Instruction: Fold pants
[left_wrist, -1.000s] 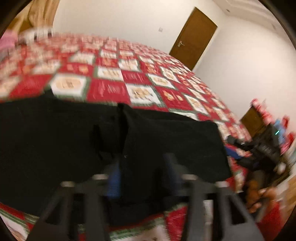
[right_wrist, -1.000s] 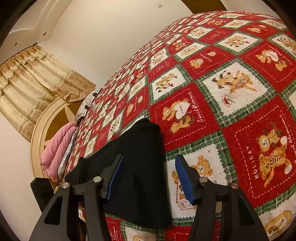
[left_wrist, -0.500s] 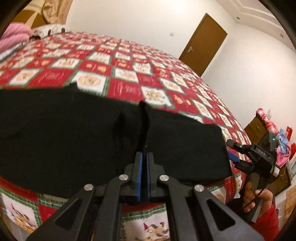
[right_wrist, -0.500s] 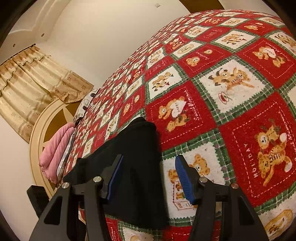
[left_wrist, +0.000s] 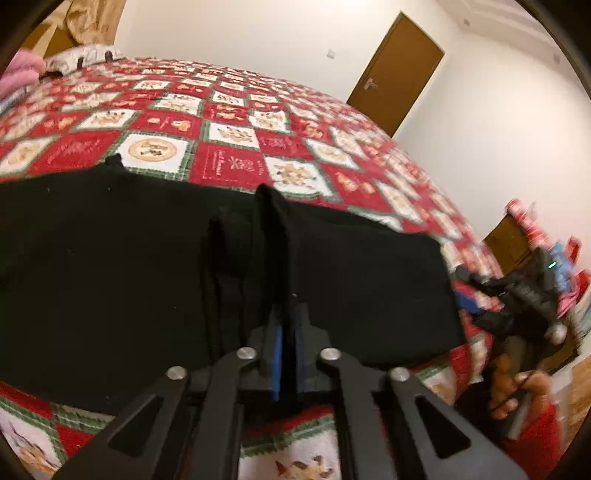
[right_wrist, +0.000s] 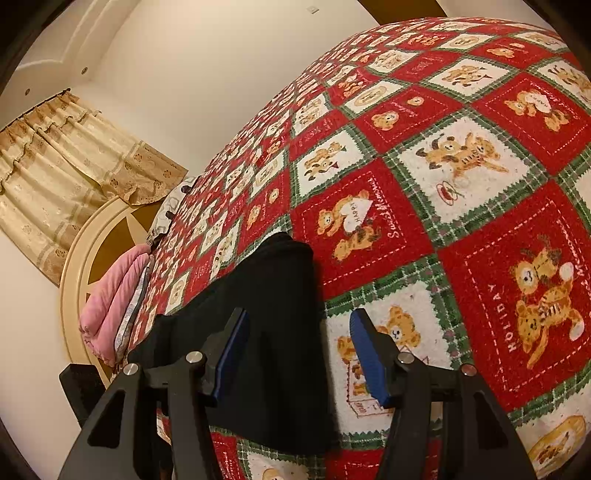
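The black pants (left_wrist: 129, 266) lie flat along the near edge of the quilt (left_wrist: 229, 162), soft and matte. My left gripper (left_wrist: 287, 321) pinches a raised ridge of their fabric. My right gripper (right_wrist: 295, 332) hangs parted over the pants' end, squeezing nothing.

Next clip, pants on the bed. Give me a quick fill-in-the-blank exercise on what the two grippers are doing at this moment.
1. The left gripper has its jaws ____ on a raised fold of the black pants.
2. The right gripper has its jaws ____, and they pinch nothing.
3. The pants lie on a quilt checked in white, green and ____.

Missing words: shut; open; red
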